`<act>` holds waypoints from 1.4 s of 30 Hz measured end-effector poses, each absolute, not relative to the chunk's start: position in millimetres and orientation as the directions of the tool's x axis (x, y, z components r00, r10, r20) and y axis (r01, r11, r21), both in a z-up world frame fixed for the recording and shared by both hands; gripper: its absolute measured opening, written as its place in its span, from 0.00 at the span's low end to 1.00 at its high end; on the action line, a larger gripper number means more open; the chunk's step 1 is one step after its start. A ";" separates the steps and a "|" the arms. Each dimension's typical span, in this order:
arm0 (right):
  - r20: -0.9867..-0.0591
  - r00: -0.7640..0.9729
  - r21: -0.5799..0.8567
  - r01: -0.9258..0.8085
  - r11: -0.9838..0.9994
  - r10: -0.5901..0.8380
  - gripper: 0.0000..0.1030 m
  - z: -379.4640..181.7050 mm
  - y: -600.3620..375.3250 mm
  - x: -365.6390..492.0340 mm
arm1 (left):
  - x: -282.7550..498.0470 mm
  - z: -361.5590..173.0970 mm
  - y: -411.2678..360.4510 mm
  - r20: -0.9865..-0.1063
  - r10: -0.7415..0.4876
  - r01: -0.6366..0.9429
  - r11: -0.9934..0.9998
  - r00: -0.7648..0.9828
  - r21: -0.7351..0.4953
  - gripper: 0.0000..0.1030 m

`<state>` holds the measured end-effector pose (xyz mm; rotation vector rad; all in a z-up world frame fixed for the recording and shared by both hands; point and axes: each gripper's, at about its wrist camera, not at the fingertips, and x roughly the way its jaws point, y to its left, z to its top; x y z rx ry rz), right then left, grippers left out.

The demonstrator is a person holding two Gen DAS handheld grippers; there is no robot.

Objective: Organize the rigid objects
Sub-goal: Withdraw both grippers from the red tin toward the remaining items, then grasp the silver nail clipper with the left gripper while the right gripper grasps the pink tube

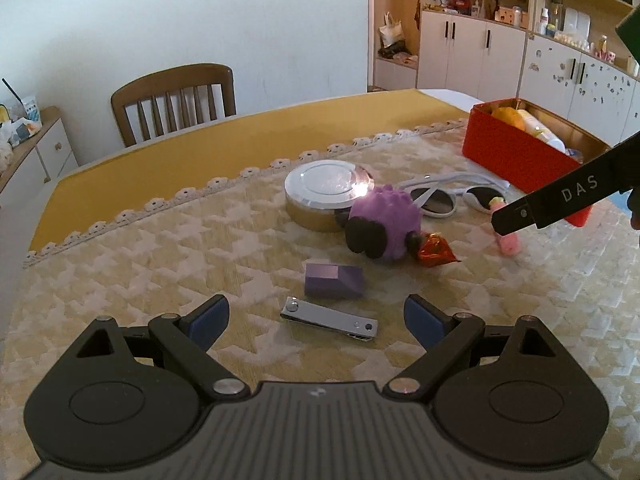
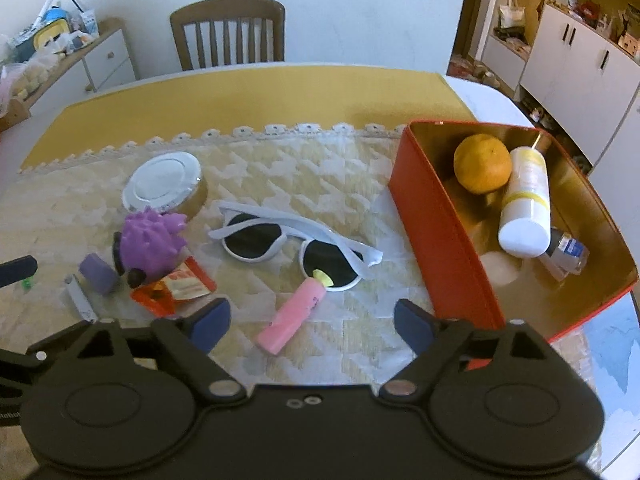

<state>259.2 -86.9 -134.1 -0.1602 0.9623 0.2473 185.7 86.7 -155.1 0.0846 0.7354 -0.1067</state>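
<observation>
Partly done, judging by the layout: already inside the red tin (image 2: pixel 436 216), off to the right claw's (image 2: pixel 312 322) right, an orange (image 2: pixel 482 164), a white bottle (image 2: pixel 524 204) and a small clear bottle (image 2: pixel 566 252). Still loose on the table (image 2: pixel 280 92): straight ahead of the right claw, nearly between its pads, a pink tube (image 2: pixel 290 316), its tip touching the white sunglasses (image 2: pixel 292 240) just beyond; farther left, a red wrapper (image 2: pixel 172 288), a purple spiky toy (image 2: pixel 154 240), a purple block (image 2: pixel 98 272), a nail clipper (image 2: pixel 80 300) and a round silver-lidded tin (image 2: pixel 166 184). Right claw wide open, empty, low over the cloth. Left claw (image 1: pixel 316 318) likewise spread wide and empty, the nail clipper (image 1: pixel 330 319) lying right between its pads, the purple block (image 1: pixel 334 280) just past it, the toy (image 1: pixel 382 220) and round tin (image 1: pixel 322 192) beyond. Likely next: pink tube for the right, clipper for the left, then on to the red tin (image 1: pixel 516 152). Most of the sorting still ahead.
</observation>
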 end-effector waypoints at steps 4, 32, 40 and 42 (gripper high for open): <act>-0.832 0.543 -0.037 -0.266 0.963 0.118 0.75 -139.5 -86.0 263.6 | 191.4 -163.9 85.9 -0.682 -0.077 0.142 0.989 0.727 0.040 0.92; -0.835 0.534 -0.018 -0.270 0.963 0.134 0.14 -143.9 -78.4 258.0 | 187.5 -164.8 83.7 -0.667 -0.084 0.152 0.987 0.740 0.044 0.56; -0.821 0.545 0.021 -0.271 0.962 0.171 0.14 -131.3 -86.6 241.1 | 180.3 -158.5 78.9 -0.673 -0.077 0.142 0.989 0.736 0.041 0.55; -0.817 0.546 0.035 -0.272 0.962 0.184 0.14 -126.6 -90.2 236.1 | 177.8 -154.3 77.1 -0.671 -0.082 0.141 0.989 0.737 0.035 0.55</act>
